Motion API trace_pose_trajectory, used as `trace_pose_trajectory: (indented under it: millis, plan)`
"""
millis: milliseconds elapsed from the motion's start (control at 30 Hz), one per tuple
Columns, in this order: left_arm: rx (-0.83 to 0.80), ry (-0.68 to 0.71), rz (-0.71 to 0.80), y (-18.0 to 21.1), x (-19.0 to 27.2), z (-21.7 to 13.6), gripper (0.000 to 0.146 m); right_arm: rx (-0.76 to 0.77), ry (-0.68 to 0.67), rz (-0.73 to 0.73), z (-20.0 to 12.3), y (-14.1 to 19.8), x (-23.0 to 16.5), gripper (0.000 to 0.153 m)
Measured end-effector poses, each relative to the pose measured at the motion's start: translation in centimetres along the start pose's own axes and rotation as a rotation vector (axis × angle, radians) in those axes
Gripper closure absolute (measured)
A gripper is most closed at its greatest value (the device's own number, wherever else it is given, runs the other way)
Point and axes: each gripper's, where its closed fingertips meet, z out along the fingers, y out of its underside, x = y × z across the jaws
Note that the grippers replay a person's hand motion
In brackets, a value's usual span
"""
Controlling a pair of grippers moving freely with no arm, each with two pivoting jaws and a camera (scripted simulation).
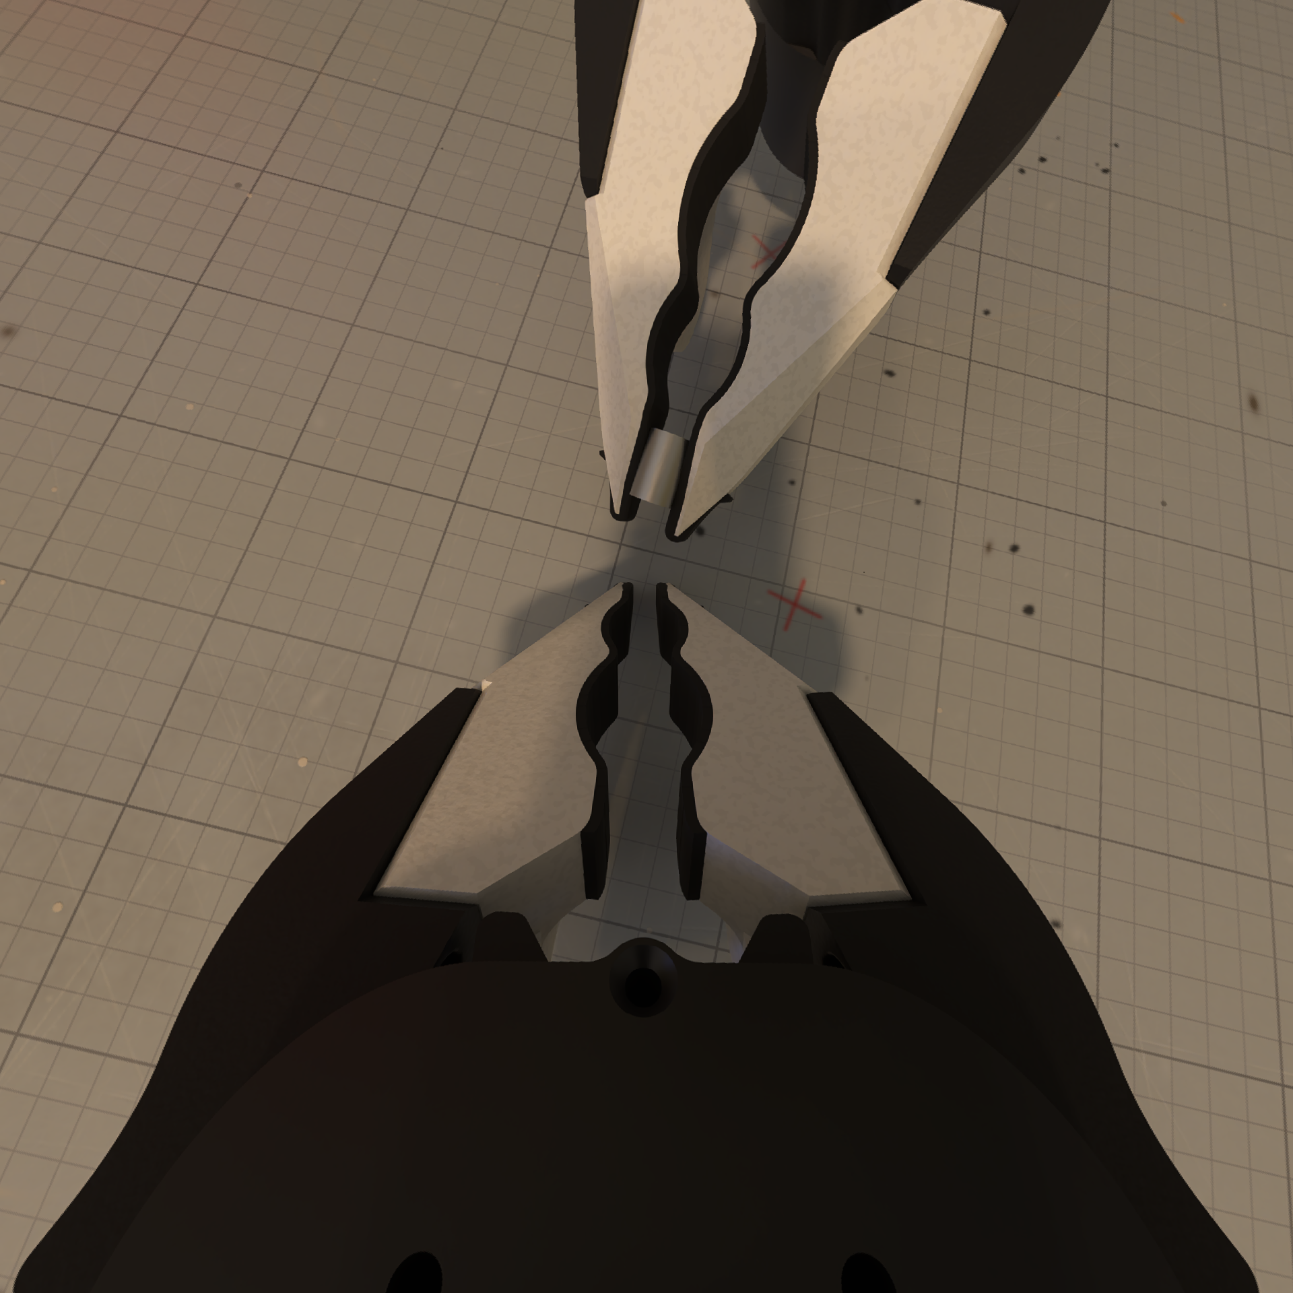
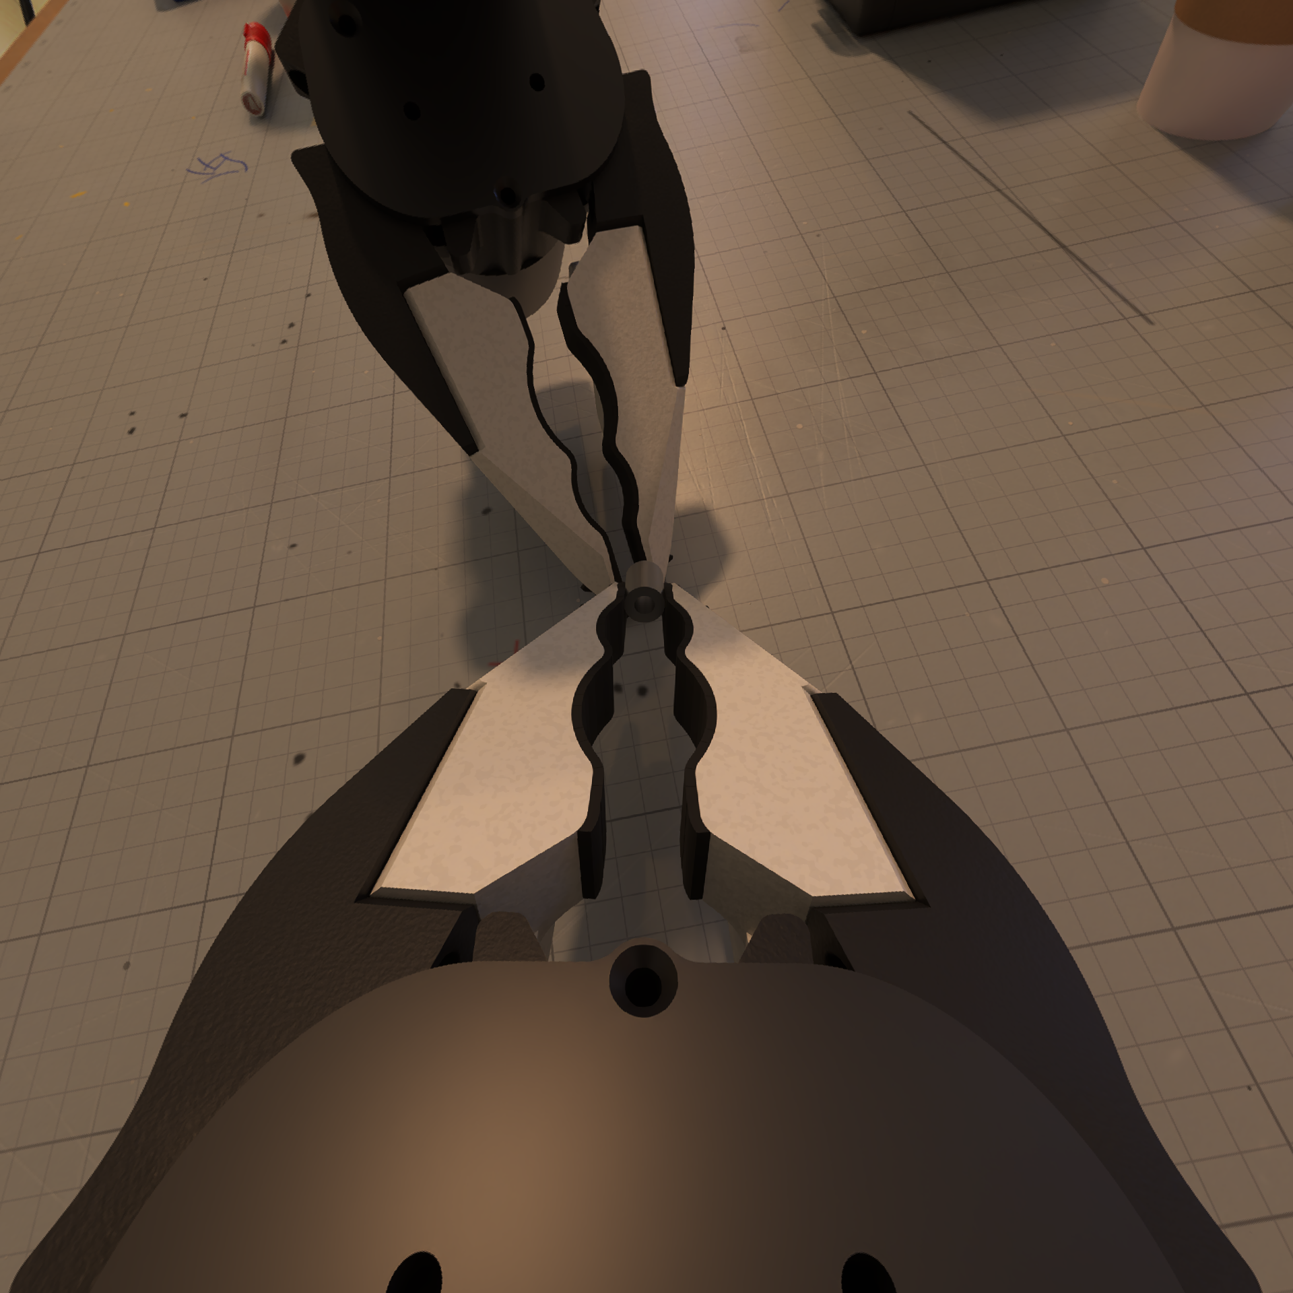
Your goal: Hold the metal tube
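The metal tube (image 1: 654, 476) is short and silver. My right gripper (image 1: 647, 521) comes in from the top of the left wrist view and is shut on it at the fingertips. In the right wrist view the tube (image 2: 642, 600) shows end-on between my right gripper's (image 2: 642, 607) tips. My left gripper (image 1: 644, 588) sits just in front of the tube, tip to tip with the right one, a small gap apart. Its jaws stand almost together with a thin slit, and nothing is in them. In the right wrist view the left gripper (image 2: 630, 563) reaches down to the tube's far end.
Both grippers hover over a grey grid cutting mat (image 1: 280, 490) with dark specks and red cross marks (image 1: 794, 603). A red-capped marker (image 2: 255, 66) lies at the far left. A pale cup-like cylinder (image 2: 1217, 77) and a dark box (image 2: 979, 14) stand at the far right.
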Motion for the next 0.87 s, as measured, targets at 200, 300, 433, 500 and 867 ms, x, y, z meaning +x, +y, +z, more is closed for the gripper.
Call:
trace_pose_trajectory:
  millis: [200, 300, 433, 500, 867]
  plan:
    - [0.000, -0.001, 0.001, 0.00, 0.00, 0.00, 0.140, -0.003, 0.002, 0.000, 0.04, 0.04, 0.01, 0.143]
    - [0.000, -0.002, 0.002, 0.00, 0.01, 0.00, 0.140, -0.004, -0.001, 0.005, 0.05, 0.08, -0.01, 0.143]
    - [0.000, -0.005, 0.003, 0.00, 0.01, 0.00, 0.140, -0.007, -0.003, 0.015, 0.07, 0.14, -0.06, 0.143]
    - [0.000, -0.006, 0.003, 0.00, 0.01, 0.00, 0.140, -0.007, 0.000, 0.014, 0.06, 0.15, -0.05, 0.143]
    - [0.001, -0.005, 0.002, 0.00, 0.01, 0.00, 0.140, -0.011, -0.003, 0.028, 0.10, 0.23, -0.02, 0.143]
